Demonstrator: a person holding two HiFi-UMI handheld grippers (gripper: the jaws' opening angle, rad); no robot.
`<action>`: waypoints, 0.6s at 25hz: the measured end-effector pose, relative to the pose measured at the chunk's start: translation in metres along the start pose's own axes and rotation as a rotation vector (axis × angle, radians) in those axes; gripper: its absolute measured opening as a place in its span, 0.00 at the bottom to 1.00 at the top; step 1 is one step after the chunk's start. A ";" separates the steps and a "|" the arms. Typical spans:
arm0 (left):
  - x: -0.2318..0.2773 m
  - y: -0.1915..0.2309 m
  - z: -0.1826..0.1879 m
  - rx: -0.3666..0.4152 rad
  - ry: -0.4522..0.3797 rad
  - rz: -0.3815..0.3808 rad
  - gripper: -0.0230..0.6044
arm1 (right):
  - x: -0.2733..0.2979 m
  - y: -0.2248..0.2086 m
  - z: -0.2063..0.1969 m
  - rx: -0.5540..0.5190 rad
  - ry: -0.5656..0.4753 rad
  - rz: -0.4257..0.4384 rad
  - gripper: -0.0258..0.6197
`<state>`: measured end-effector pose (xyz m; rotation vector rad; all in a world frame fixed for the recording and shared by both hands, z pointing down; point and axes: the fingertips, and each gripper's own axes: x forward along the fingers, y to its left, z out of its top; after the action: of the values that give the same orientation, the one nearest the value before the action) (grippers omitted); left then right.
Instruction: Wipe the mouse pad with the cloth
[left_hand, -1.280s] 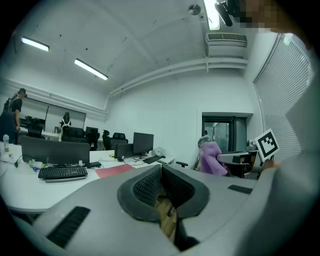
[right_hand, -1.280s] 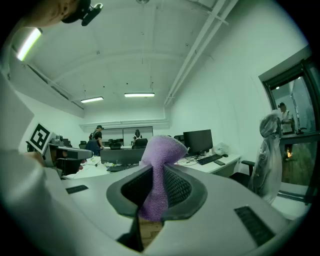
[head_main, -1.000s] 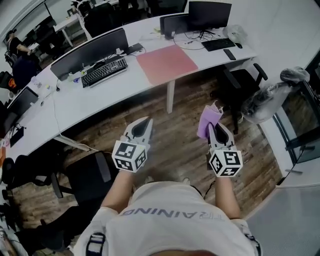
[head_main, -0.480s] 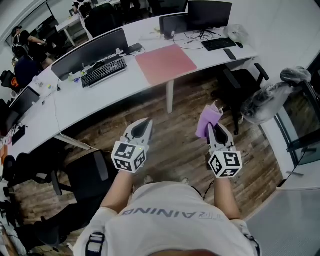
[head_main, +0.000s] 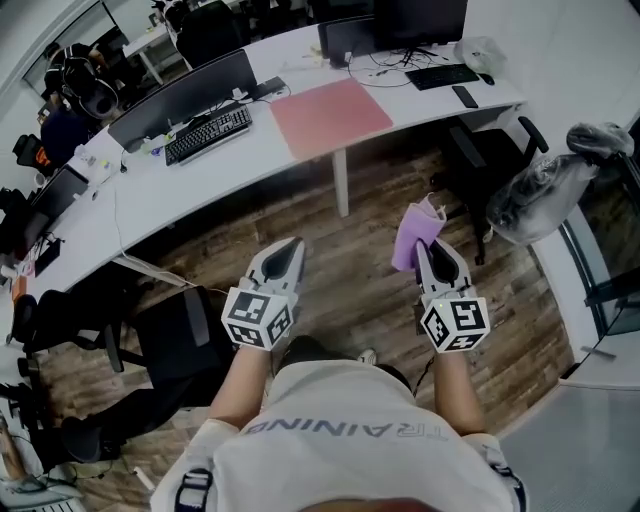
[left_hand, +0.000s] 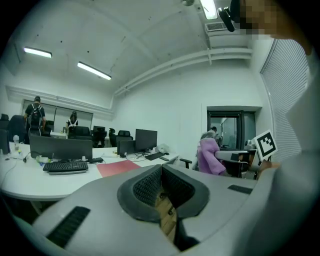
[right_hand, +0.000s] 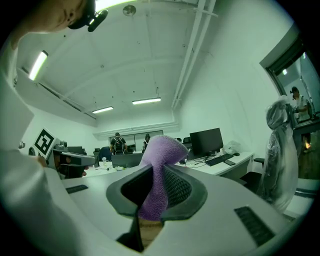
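A pink mouse pad (head_main: 330, 112) lies on the long white desk (head_main: 200, 175) ahead of me, and shows as a red patch (left_hand: 118, 167) in the left gripper view. My right gripper (head_main: 428, 248) is shut on a purple cloth (head_main: 415, 235), which sticks up between its jaws (right_hand: 159, 175). The left gripper (head_main: 287, 250) is shut with nothing in it, its jaws touching (left_hand: 160, 172). Both grippers hang over the wooden floor, well short of the desk.
A keyboard (head_main: 207, 133) and monitor (head_main: 185, 95) stand left of the pad; another monitor (head_main: 415, 20), keyboard (head_main: 442, 76) and phone (head_main: 465, 96) are to its right. Office chairs (head_main: 480, 160) (head_main: 175, 335) flank me. A plastic-covered object (head_main: 545, 185) is at right. People (head_main: 70, 95) stand far left.
I have stepped slightly back or tilted my head: the desk sits higher in view. Both grippers hold their pose, the cloth still in the right one.
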<state>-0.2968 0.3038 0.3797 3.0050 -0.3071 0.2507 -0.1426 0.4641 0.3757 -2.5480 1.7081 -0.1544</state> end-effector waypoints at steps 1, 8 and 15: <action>0.000 -0.003 -0.002 0.001 0.004 0.005 0.09 | 0.000 -0.004 -0.002 0.006 0.003 0.007 0.16; 0.021 -0.008 -0.010 -0.005 0.029 -0.002 0.09 | 0.005 -0.025 -0.014 0.060 0.006 0.006 0.16; 0.075 0.014 -0.005 -0.031 0.026 -0.043 0.09 | 0.041 -0.055 -0.011 0.042 0.024 -0.033 0.16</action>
<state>-0.2283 0.2770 0.3988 2.9716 -0.2414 0.2789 -0.0776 0.4469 0.3947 -2.5554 1.6533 -0.2209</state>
